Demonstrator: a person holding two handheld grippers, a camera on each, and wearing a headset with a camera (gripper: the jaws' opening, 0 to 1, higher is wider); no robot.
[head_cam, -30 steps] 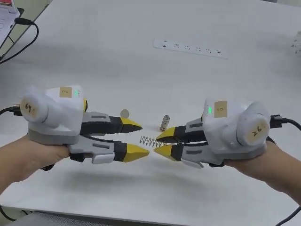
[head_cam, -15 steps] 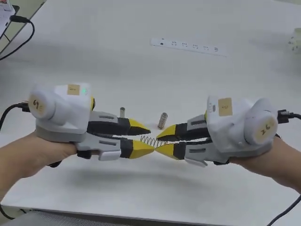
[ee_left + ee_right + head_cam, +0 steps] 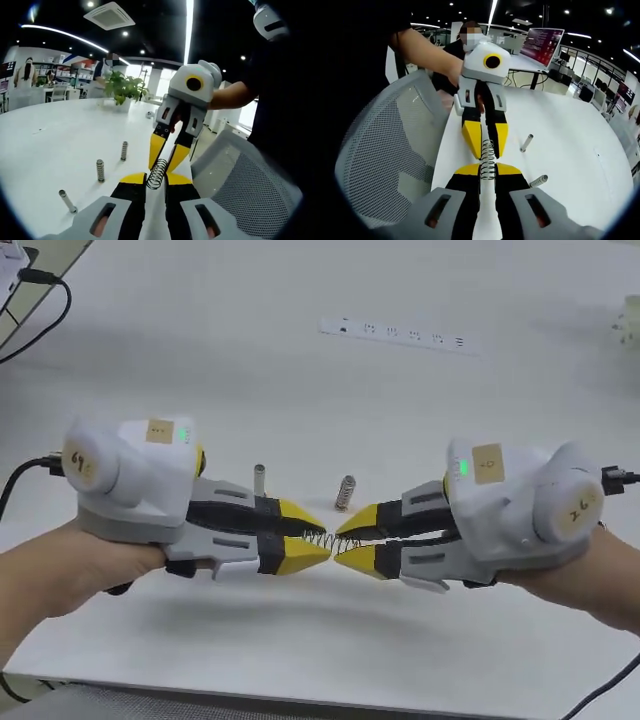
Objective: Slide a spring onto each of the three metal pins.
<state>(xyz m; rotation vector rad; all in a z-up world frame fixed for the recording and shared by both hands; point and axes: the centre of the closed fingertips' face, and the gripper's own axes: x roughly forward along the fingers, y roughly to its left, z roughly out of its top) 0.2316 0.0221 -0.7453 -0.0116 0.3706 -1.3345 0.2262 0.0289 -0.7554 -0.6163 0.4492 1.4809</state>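
Head view showed the spring held level over the near part of the table. My left gripper pinched its left end, my right gripper its right end. Just beyond stood a bare pin and, to its right, a spring-covered pin.

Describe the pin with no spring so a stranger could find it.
On the white workbench, look just beyond the left claw gripping a loose spring. A short upright metal pin stands there, its shaft bare, while the neighbouring pin wears a spring.
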